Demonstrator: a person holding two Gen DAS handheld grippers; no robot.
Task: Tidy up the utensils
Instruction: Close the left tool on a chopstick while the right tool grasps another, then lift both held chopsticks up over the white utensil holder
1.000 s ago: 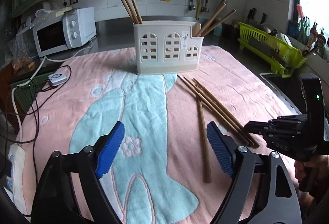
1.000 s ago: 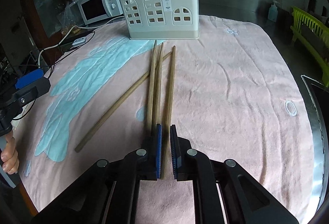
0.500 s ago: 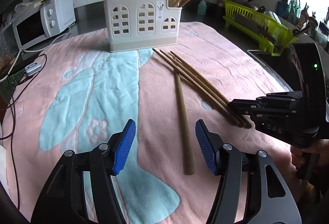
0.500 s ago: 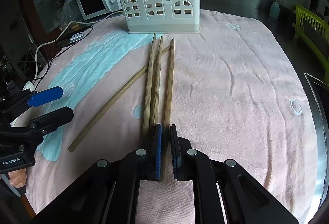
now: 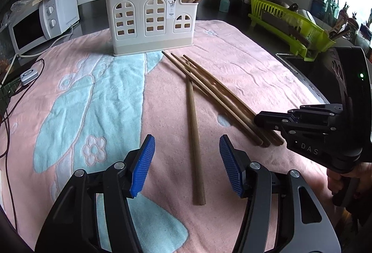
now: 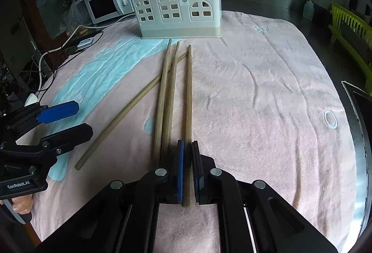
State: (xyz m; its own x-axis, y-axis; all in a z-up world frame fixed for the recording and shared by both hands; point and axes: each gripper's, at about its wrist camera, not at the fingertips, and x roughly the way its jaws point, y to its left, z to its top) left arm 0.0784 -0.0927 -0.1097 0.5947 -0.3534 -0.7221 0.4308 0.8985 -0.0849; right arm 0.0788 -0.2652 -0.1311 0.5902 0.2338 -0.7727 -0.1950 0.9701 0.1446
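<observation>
Several wooden chopsticks lie on a pink and blue towel (image 5: 232, 62). My left gripper (image 5: 187, 165) is open, its blue pads either side of the near end of a lone chopstick (image 5: 194, 136), not touching it. My right gripper (image 6: 187, 169) is shut on the rightmost chopstick (image 6: 188, 94), which rests on the towel beside two others (image 6: 166, 94). The right gripper also shows in the left wrist view (image 5: 259, 121). A cream utensil holder (image 5: 151, 20) stands at the towel's far edge with chopsticks upright in both end compartments.
A white microwave (image 5: 39, 22) and cables (image 5: 9, 94) are at the left. A green dish rack (image 5: 293, 25) stands at the right by a sink edge (image 6: 358, 113). The left gripper shows at the left of the right wrist view (image 6: 58, 120).
My left gripper has moved forward and right, bringing its open jaws around the lone chopstick's near end. The right gripper stays shut on its chopstick, barely moved.
</observation>
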